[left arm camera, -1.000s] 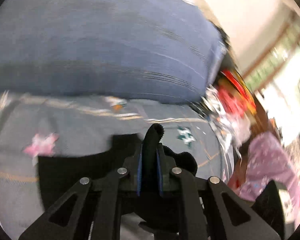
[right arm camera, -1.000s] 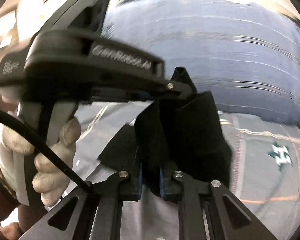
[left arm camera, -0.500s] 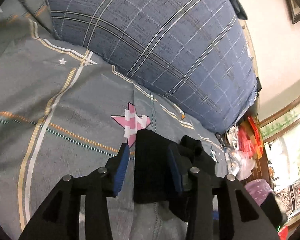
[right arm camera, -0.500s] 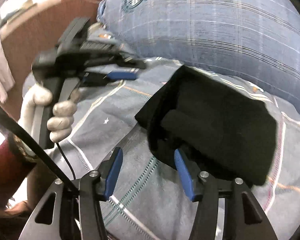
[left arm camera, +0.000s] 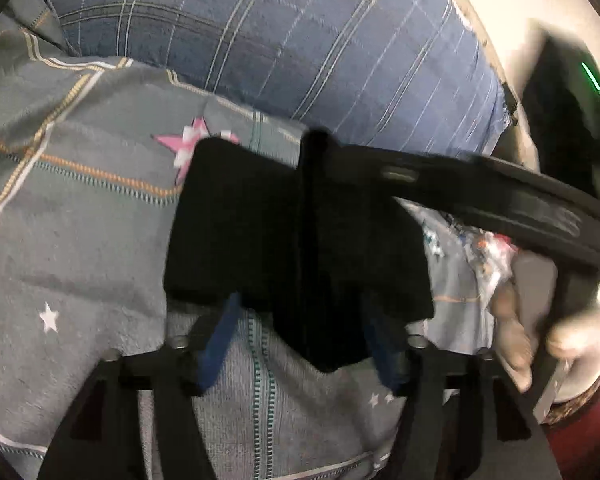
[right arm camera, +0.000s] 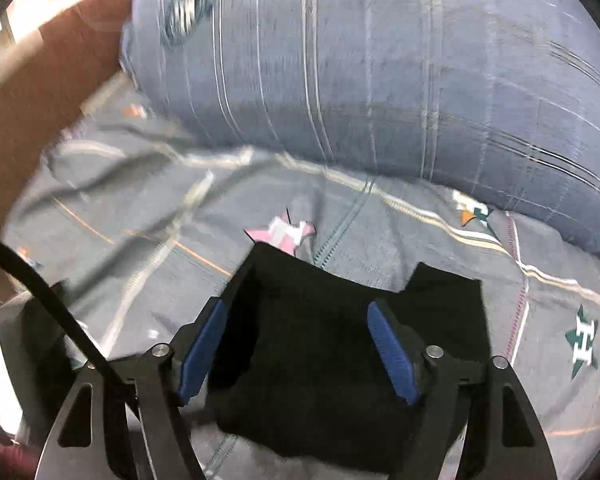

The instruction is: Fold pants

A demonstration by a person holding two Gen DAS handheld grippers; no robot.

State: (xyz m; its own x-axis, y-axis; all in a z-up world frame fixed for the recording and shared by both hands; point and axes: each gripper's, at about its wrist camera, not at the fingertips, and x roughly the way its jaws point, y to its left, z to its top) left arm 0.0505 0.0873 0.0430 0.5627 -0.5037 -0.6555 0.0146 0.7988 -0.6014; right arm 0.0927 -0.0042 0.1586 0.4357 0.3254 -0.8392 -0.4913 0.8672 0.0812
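Observation:
The black pants (left arm camera: 260,236) lie folded in a compact bundle on the grey patterned bedsheet (left arm camera: 80,208); they also show in the right wrist view (right arm camera: 332,352). My left gripper (left arm camera: 304,336) is open, its blue pads on either side of the bundle's near edge, holding nothing. My right gripper (right arm camera: 300,344) is open too, over the bundle's near part. The right gripper's black body (left arm camera: 500,200) reaches across the bundle from the right in the left wrist view.
A big blue plaid pillow (left arm camera: 280,40) lies just behind the pants, also in the right wrist view (right arm camera: 380,60). A brown headboard (right arm camera: 28,92) stands at the left. A pink star print (right arm camera: 284,236) lies on the sheet just beyond the bundle. Clutter (left arm camera: 484,252) sits off the bed's right side.
One second ago both grippers were shut on the black cloth. They opened and let it drop onto the sheet. Now both hover open at the folded bundle, and the right gripper has swung over it.

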